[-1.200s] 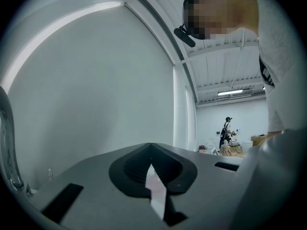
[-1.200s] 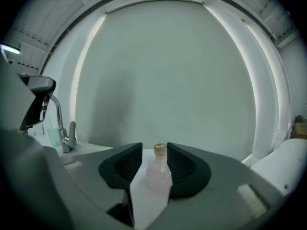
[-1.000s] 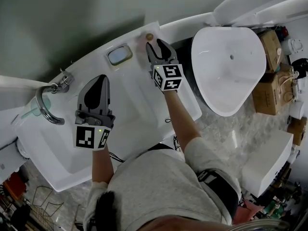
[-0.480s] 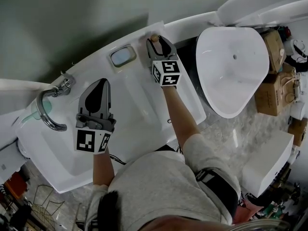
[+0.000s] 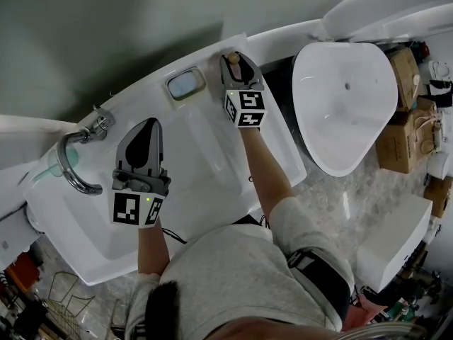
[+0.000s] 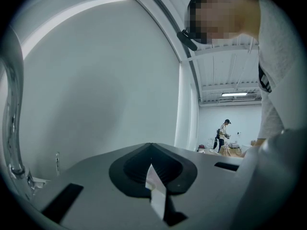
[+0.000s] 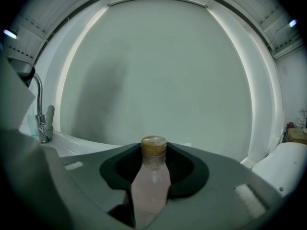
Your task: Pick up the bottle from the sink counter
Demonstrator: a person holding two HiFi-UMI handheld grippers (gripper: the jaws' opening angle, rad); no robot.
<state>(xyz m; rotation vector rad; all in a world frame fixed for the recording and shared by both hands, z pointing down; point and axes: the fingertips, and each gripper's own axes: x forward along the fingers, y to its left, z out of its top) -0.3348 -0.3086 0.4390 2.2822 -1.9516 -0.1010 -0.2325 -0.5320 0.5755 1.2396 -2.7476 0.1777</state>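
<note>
- Sink counter: white, with a sunken bowl; serves as the reference for all items below.
- Loose white basin: sits off the counter's right end, apart from it.
- Faucet: chrome, curved spout, mounted at the counter's left rear and reaching over the bowl.
- Left gripper: hovers over the counter's bowl, right of the faucet. In the left gripper view its jaws are drawn in to a thin slit, with nothing between them.
- Right gripper: reaches to the counter's right rear corner. In the right gripper view its jaws are closed against the bottle on both sides.
- Soap dish: small rectangular tray on the counter's rear ledge, just left of the right gripper.
- Bottle: upright at the counter's right rear corner, held between the right gripper's jaws. Pale pinkish body with a brown cap. Whether its base touches the counter cannot be determined.
</note>
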